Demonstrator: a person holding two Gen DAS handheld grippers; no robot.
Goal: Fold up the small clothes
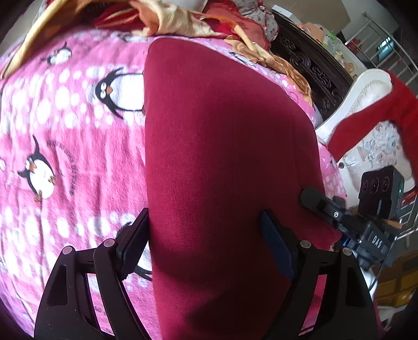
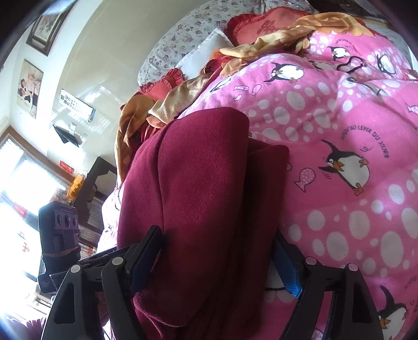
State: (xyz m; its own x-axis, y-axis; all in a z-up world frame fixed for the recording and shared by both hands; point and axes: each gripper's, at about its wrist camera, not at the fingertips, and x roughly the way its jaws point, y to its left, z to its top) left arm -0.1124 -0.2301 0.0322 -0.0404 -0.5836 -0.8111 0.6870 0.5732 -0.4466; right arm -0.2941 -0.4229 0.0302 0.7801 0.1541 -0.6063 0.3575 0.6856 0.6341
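Observation:
A dark red fleece garment (image 1: 222, 157) lies folded lengthwise on the pink penguin blanket (image 1: 65, 130). My left gripper (image 1: 206, 232) has its jaws wide apart, one finger on each side of the garment's near end. In the right wrist view the same garment (image 2: 203, 196) lies bunched in thick folds between my right gripper's (image 2: 219, 259) spread fingers. The right gripper also shows in the left wrist view (image 1: 321, 204) at the garment's right edge. The left gripper's body shows at the left of the right wrist view (image 2: 60, 235).
The pink penguin blanket (image 2: 339, 157) covers the bed. Orange and red cloths (image 1: 169, 18) and pillows (image 2: 256, 23) are heaped at the far end. A dark carved headboard (image 1: 313, 68) and a white chair (image 1: 365, 104) with a red garment (image 1: 378, 112) stand on the right.

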